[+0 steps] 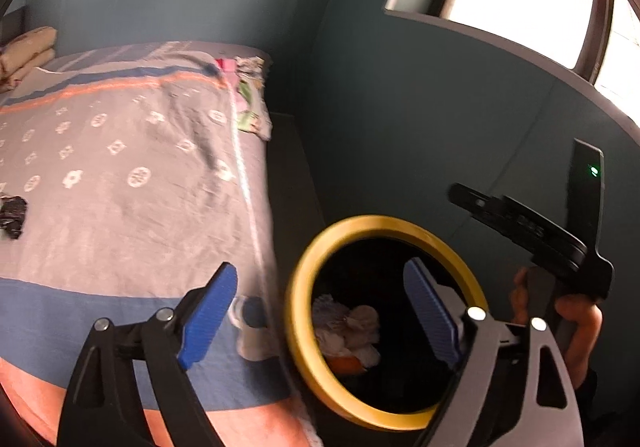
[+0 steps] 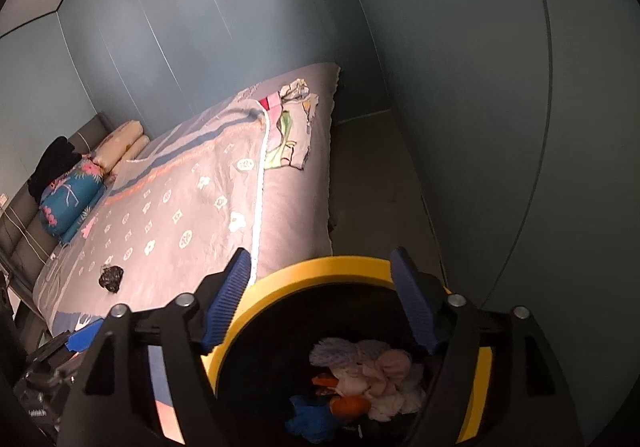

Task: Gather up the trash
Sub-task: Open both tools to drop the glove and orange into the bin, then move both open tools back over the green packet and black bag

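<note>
While right hand-held gripper [image 2: 322, 301] gapes, bin [image 2: 316, 267] below, seemingly

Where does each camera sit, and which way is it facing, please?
Left wrist: on the left gripper, jaws open, looking down across the bed to the yellow-rimmed bin; a hand holding the right gripper shows at right.
Right wrist: on the right gripper, jaws open, straight above the bin, facing along the bed; no hand shows.
Shared: bed, bin, the black crumpled scrap on the blanket.
</note>
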Demonstrator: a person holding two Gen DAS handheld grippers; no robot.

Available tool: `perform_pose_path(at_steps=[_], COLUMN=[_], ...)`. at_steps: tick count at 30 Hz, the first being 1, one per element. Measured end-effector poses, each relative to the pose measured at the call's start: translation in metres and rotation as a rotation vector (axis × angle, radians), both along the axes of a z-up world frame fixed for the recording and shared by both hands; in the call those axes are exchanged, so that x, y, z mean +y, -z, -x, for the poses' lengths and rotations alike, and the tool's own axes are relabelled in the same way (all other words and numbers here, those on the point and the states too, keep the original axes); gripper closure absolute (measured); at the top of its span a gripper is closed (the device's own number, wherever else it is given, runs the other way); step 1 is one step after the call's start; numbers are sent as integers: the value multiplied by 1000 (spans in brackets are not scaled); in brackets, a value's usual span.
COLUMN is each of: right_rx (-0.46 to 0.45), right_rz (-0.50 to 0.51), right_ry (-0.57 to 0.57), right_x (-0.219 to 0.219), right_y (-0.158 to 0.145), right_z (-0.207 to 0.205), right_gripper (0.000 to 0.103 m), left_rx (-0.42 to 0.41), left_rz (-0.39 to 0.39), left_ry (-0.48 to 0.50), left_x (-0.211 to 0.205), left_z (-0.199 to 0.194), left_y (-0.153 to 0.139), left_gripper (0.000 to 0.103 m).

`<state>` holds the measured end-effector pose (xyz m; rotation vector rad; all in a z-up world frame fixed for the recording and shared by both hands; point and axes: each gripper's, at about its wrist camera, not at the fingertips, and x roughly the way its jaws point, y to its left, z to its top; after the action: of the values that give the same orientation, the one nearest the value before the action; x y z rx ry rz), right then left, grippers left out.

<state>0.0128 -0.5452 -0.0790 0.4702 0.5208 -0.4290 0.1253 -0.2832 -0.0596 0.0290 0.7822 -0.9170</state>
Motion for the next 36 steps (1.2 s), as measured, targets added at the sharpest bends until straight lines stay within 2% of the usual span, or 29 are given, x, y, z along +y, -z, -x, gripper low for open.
perform_pose_path(at_steps=[8,14,21,30,36], right_rx=[-28,-57,-76,-69,-49], right_rz=[39,81,65,89,104], right_ry=[-84,-189,-309,-465,-571], right_x=[27,65,111,180,232], right_y=[-12,-29,-42,-46,-36], right_z=[-18,-46,-87,-146,-195], right_gripper=[23,20,11,9,9], left_rx=[-45,-60,-83,-76,-72], left_rz=[1,21,23,-5,-22], left_ry=[-107,-218,-360,-544,-641], left_x=[39,80,138,218,267], left_z=[-24,-51,-83,-129,-158], left_y=[-10,-17,-25,-18,-13], left_gripper=[16,14,9,9,9])
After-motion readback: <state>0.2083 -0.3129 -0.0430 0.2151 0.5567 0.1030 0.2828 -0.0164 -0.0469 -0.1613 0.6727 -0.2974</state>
